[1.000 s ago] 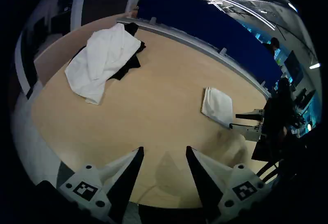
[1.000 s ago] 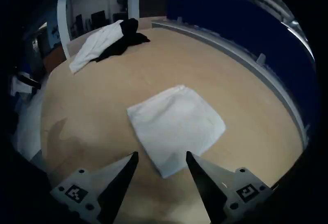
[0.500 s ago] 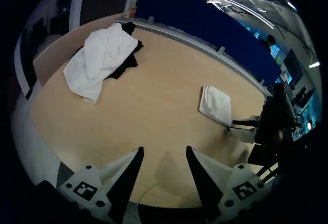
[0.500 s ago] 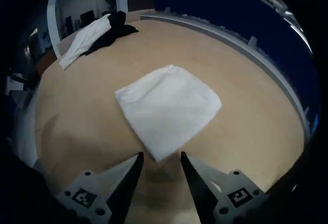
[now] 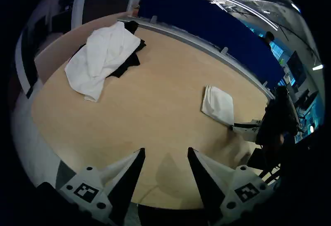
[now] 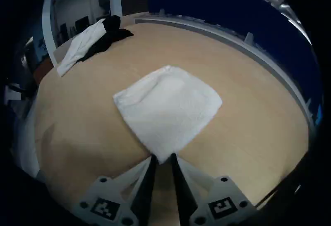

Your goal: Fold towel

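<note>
Since the folded white terry towel lies flat on the pale wooden worktop with one corner aimed straight at the camera, the right tongs meet it at that near corner. Their two fingers stand almost together with the tip of the cloth between them, which I read as a pinch on the corner. That corner is the natural handle for lifting the towel over for another fold or dragging it aside. Only the very tip seems taken, so I judge the hold shallow and liable to slip under a hard pull.

In the left gripper view the same towel sits toward the right side of the worktop, with the right tongs low at its near edge. The left tongs hang released, fingers spread wide above bare wood, grasping nothing. They are probably parked there until a second corner needs holding.

At the far end, well apart from the towel, a rumpled white cloth is draped over a black garment, near a dark blue partition screen.

How many layers the right fingers hold cannot be told, since the corner vanishes between them. The person holding those tongs is a dark shape at the margin, the hand indistinct. The black garment is mostly covered, so its form is unclear.
</note>
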{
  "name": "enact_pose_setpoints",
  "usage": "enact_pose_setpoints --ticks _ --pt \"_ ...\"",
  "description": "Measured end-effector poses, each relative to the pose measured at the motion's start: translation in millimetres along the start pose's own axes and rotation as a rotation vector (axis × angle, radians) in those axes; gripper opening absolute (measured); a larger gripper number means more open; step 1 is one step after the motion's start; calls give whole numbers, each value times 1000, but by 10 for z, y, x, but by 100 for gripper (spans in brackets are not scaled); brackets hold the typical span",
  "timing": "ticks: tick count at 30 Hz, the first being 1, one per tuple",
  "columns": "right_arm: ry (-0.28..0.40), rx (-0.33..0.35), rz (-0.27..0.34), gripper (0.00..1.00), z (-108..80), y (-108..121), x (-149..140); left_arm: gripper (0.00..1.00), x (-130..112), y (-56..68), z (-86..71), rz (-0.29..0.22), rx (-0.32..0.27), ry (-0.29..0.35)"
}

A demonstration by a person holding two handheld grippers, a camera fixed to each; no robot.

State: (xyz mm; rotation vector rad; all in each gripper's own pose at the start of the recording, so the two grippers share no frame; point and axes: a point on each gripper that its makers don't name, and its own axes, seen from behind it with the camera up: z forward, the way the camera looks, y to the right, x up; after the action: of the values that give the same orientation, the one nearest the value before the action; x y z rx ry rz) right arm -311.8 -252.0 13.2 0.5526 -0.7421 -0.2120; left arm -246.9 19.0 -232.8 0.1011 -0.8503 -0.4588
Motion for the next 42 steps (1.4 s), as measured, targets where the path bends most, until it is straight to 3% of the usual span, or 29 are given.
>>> enact_pose_setpoints --ticks 4,13,21,30,35,42 --pt "2 -21 -3 9 -13 53 5 75 -6 11 1 0 -2 -1" --pt "34 -19 0 6 -139 170 174 75 11 49 2 1 -10 1" --pt "123 -28 -29 5 -456 326 737 75 137 157 1 12 -32 22" --pt "246 -51 -37 5 -957 579 1469 75 303 314 -8 28 -65 59" --pt "275 -73 -51 5 -1203 740 1628 75 355 411 -11 35 -83 70" --pt "275 -113 -54 5 -1447 1027 1603 75 390 509 -29 48 -98 79"
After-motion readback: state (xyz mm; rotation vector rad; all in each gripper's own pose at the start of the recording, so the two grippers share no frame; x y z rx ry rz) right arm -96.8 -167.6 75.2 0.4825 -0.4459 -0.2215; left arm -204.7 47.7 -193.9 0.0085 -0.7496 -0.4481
